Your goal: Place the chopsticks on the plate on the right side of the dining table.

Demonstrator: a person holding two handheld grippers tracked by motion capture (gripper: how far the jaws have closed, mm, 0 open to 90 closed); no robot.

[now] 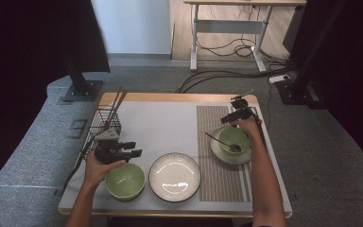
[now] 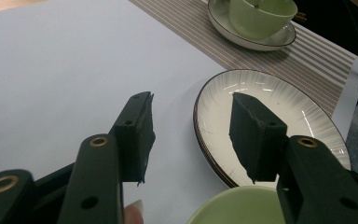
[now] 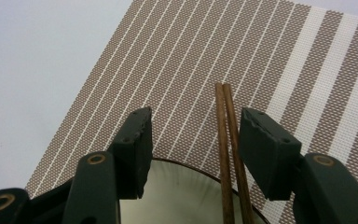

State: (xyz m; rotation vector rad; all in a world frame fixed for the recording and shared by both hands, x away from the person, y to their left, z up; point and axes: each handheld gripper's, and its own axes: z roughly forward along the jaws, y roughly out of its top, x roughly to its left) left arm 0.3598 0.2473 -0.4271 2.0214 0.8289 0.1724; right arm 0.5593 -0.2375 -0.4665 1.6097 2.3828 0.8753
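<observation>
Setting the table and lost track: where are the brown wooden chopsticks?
Right gripper view: brown wooden chopsticks lie between the open right gripper jaws, across the saucer rim on the striped placemat.

The person's arms are bare, with no sleeves. Each hand has a black gripper. The left gripper (image 1: 133,149) has a grey three-cornered plate on top and a black cable hanging behind it. Up close, the left gripper (image 2: 191,135) and the right gripper (image 3: 195,142) each have two thick black jaws with rough dark pads, small screw holes and shiny brass rings.
</observation>
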